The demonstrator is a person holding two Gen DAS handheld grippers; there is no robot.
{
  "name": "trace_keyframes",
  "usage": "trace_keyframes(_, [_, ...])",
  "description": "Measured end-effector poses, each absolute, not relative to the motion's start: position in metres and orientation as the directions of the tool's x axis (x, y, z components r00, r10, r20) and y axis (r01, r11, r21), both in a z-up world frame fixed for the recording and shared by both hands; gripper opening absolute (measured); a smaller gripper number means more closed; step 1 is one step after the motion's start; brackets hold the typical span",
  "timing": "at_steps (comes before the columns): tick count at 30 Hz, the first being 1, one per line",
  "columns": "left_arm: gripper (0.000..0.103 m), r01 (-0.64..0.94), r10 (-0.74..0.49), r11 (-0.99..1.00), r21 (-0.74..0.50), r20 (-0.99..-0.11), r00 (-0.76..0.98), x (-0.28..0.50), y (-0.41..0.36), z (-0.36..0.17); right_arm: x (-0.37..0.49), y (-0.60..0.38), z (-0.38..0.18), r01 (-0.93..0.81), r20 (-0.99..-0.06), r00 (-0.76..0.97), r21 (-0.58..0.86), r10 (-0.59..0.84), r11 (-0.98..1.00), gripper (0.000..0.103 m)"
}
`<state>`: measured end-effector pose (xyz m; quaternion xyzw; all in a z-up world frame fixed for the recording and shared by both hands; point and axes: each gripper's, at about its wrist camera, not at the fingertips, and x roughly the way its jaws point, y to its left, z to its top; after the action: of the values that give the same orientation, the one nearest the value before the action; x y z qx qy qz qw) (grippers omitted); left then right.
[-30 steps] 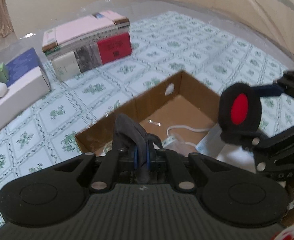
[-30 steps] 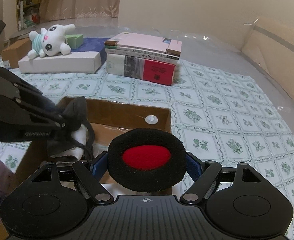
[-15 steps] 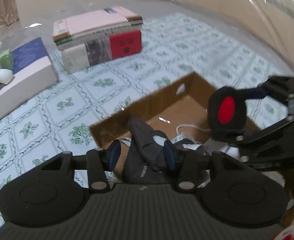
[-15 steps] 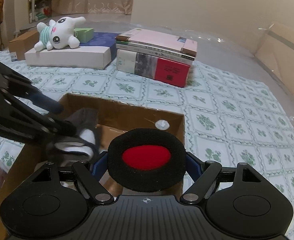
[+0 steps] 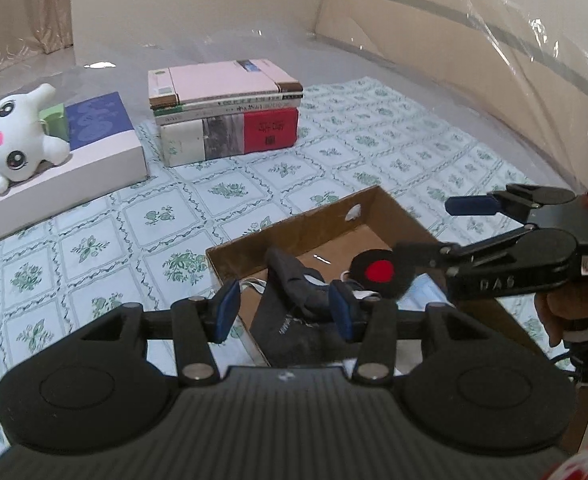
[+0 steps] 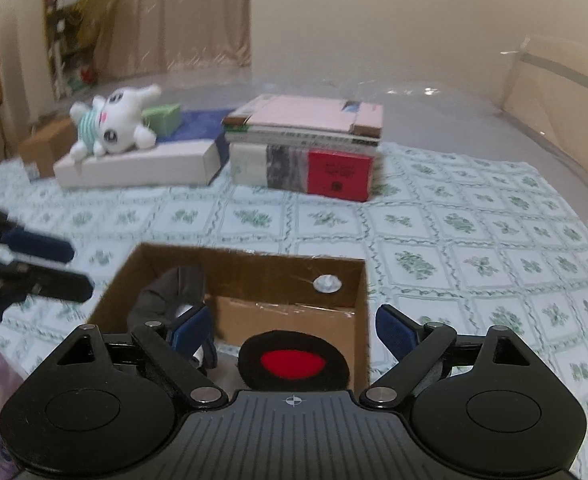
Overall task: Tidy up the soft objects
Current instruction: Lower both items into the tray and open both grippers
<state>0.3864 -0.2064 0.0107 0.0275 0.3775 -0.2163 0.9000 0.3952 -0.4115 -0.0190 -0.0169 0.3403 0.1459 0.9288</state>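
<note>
I'm over the patterned cloth (image 6: pixel 474 240) with the cardboard box (image 6: pixel 253 276) right below both tools, books (image 6: pixel 314 148) and a plush toy (image 6: pixel 113 124) well behind it. My left gripper (image 5: pixel 283 308) has its jaws parted, just been opening, with the dark sock (image 5: pixel 294 300) lying loose in the box between them, neither pad pressing it. My right gripper (image 6: pixel 294 326) stands spread wide, jaws just been opening too, and the black pad with a red centre (image 6: pixel 294 364) lies in the box beneath them, free of both fingers, beside a blue face mask (image 5: pixel 422 294).
</note>
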Motion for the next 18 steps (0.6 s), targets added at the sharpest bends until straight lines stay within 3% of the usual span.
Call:
trace_keyframes(5, [0.054,0.387,-0.371,0.913,-0.129,-0.658,0.655,0.348,-0.201,0.025,0.360,-0.423,0.004,-0.208,-0.617,0.751,0.119,0.236,0.971,0.089])
trace_keyframes(7, [0.064,0.371,-0.370,0.918,-0.141,-0.644,0.670,0.328,-0.198,0.030,0.343,-0.426,0.013,-0.169,-0.619,0.755,0.136,0.217,0.976,0.089])
trace_keyframes(11, [0.072,0.331,-0.353,0.931,-0.156,-0.622,0.699,0.288,-0.191,0.038,0.304,-0.429,0.029,-0.112,-0.615,0.761,0.189,0.207,0.976,0.089])
trace_keyframes(13, [0.083,0.305,-0.342,0.937,-0.169,-0.615,0.710,0.269,-0.186,0.041,0.281,-0.427,0.036,-0.110,-0.618,0.757,0.196,0.210,0.974,0.089])
trace_keyframes(18, [0.092,0.251,-0.294,0.955,-0.157,-0.597,0.747,0.219,-0.177,0.045,0.228,-0.419,0.046,-0.117,-0.629,0.751,0.172,0.200,0.978,0.089])
